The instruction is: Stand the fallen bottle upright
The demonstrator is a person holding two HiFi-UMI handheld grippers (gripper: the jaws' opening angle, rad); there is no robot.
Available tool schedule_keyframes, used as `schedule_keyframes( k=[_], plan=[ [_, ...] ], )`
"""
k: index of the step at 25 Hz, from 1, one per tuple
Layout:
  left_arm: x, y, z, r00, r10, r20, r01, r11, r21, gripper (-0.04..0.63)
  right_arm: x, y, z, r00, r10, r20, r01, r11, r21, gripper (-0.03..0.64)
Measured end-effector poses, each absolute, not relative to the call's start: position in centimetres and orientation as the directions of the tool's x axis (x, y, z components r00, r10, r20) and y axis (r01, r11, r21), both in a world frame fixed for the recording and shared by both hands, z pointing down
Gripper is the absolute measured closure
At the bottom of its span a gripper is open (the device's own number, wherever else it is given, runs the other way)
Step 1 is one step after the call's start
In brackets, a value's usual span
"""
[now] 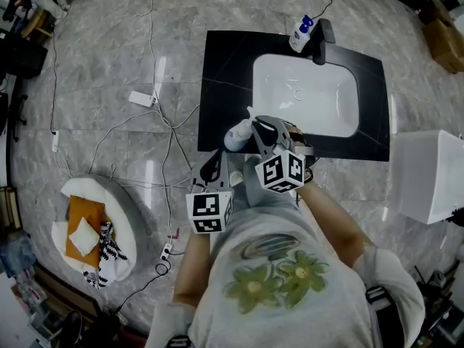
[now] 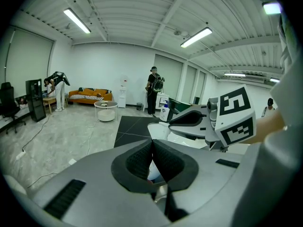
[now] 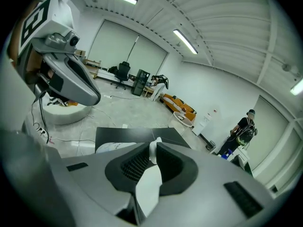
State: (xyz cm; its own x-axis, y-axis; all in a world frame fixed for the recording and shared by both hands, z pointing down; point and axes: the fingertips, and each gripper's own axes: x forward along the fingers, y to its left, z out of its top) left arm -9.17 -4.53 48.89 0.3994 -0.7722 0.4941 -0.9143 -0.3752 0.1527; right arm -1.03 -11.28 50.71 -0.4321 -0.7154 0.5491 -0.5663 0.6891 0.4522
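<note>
gripping the tipped bottle at the counter's near-left corner

reaching in from 5 o'clock with the right forearm (image 1: 335, 220), bent at the elbow, and pointing the right gripper (image 1: 255, 130) towards 11 o'clock and somewhat downward, marker cube up. clamped narrow on the white bottle (image 1: 236, 136), with the pads pressed on a slim white part at its top end, as shown in the right gripper view (image 3: 154, 152). lying tilted rather than upright, body (image 3: 110, 147) out to 9 o'clock of the jaws and nozzle poking towards 12 o'clock, over the near-left corner of the black counter (image 1: 217, 71); cannot tell whether touching the surface or lifted just clear of it.

holding the left gripper (image 1: 212, 167) just off the counter's near edge, at 7 o'clock of the bottle and close beside it, aimed towards 12 o'clock and angled down, with the left forearm (image 1: 190, 267) running nearly straight up from 6 o'clock. closed with pad tips meeting and nothing between them in the left gripper view (image 2: 152, 145), only a sliver of white visible beyond. looking across at the right gripper's cube, at 2 o'clock in that view.

further back on the counter: a white sink basin (image 1: 341, 85) set in at 1 o'clock of the held bottle, a dark faucet (image 1: 321, 42) at its far rim, and a second bottle with a blue pump (image 1: 300, 33) standing just beside the faucet, well apart from both grippers
</note>
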Motion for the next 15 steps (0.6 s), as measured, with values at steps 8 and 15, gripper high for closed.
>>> schedule_keyframes(
  k=[8, 15],
  plan=[
    [-9.4, -4.5, 49.0, 0.386, -0.779, 0.494, -0.921, -0.356, 0.158, 0.577, -1.9, -11.1, 50.4, -0.44, -0.718, 0.539, -0.51, 0.694, 0.509, 0.548],
    [-9.5, -4.8, 49.2, 0.375, -0.781, 0.5, -0.926, -0.345, 0.155, 0.577, -2.6, -11.3, 50.0, -0.455, -0.724, 0.519, -0.452, 0.689, 0.566, 0.548]
  ],
)
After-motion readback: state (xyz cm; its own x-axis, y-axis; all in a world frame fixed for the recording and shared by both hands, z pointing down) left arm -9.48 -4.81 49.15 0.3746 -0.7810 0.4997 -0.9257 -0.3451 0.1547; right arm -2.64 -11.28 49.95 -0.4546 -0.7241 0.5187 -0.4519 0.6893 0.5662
